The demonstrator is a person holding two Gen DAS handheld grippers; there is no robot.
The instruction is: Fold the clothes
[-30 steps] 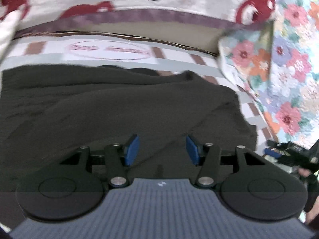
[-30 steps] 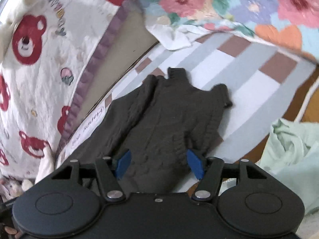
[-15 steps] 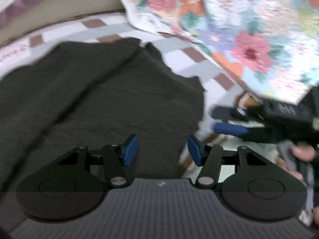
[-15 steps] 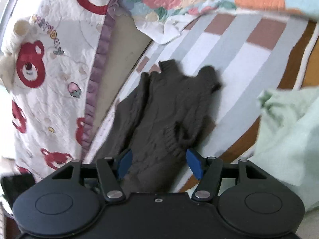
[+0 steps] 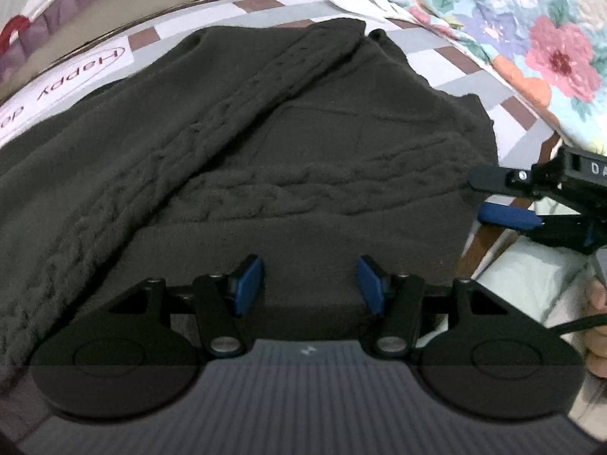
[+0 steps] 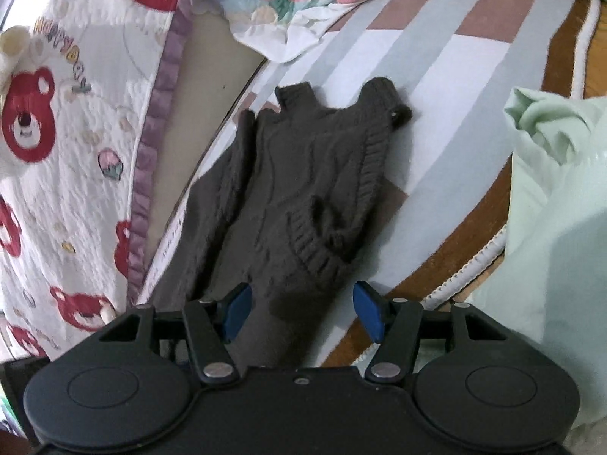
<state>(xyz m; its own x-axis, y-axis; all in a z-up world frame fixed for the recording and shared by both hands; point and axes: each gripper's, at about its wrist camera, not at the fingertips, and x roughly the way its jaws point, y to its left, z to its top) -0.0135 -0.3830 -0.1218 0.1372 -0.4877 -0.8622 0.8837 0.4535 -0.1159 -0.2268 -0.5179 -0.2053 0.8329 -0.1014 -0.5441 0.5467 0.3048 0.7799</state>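
A dark brown cable-knit sweater [image 5: 303, 159] lies spread on the striped bed sheet [image 6: 436, 76]; in the right wrist view the sweater [image 6: 303, 174] has a sleeve folded over its body with the ribbed cuff on top. My left gripper [image 5: 310, 282] is open and empty, low over the sweater's near part. My right gripper [image 6: 302, 311] is open and empty, just above the sweater's near end at the bed's edge. The right gripper also shows in the left wrist view [image 5: 504, 201], at the sweater's right edge.
A floral quilt [image 5: 512, 30] lies bunched at the far right of the bed. A bear-print blanket [image 6: 68, 132] hangs along the far side. A pale green garment [image 6: 561, 204] lies beside the bed's brown piped edge [image 6: 466, 227].
The left gripper swung right, then drew in lower over the sweater. The right gripper tilted and came closer to the sweater's near end. Both stayed open.
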